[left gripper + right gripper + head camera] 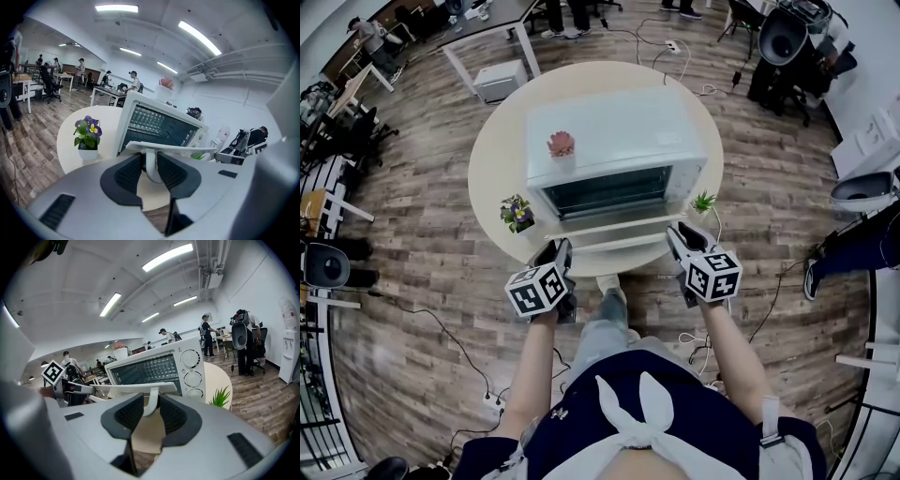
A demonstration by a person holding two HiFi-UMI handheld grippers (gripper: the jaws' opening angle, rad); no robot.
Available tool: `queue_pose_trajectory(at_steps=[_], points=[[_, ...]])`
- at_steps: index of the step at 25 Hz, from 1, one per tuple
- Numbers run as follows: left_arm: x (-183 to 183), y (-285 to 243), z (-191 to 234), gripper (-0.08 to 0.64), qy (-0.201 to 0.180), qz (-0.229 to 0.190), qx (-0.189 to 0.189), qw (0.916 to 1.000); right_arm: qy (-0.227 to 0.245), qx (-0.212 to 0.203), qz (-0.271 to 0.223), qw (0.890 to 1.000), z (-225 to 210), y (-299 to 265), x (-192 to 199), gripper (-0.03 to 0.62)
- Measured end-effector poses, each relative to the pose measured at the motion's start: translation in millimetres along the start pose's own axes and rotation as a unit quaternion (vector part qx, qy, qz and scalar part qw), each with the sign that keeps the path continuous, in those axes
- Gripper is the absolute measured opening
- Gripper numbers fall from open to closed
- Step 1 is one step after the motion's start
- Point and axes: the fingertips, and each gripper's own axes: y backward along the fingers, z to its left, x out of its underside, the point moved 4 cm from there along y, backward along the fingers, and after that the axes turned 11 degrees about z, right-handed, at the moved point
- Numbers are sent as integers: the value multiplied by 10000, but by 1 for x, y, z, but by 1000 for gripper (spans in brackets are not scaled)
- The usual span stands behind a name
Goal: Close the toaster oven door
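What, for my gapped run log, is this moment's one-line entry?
toaster oven door open | left gripper shut on door handle | right gripper shut on door handle

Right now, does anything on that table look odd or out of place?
Only the door of the toaster oven, which is folded open toward the person. The left gripper and right gripper clamp its handle. Nothing looks spilled or toppled.

The left claw (561, 251) and right claw (678, 234) are pale grey shells, each with 2 dark ribbed pads (129, 173) and a white cube (539, 289) of black square markers. The person wears navy clothing (572, 427), a white knotted cloth (642, 424), grey trousers (602, 330).
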Motion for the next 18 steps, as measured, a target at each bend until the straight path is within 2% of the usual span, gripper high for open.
queue_pose_trajectory(at_steps=[10, 18], points=[[-14, -3, 0, 112, 8, -102, 241, 9997, -20, 101, -73, 9999, -1, -4, -14, 112], [-22, -3, 1, 124, -161, -171, 276, 9993, -13, 282, -73, 9996, 0, -5, -22, 109]])
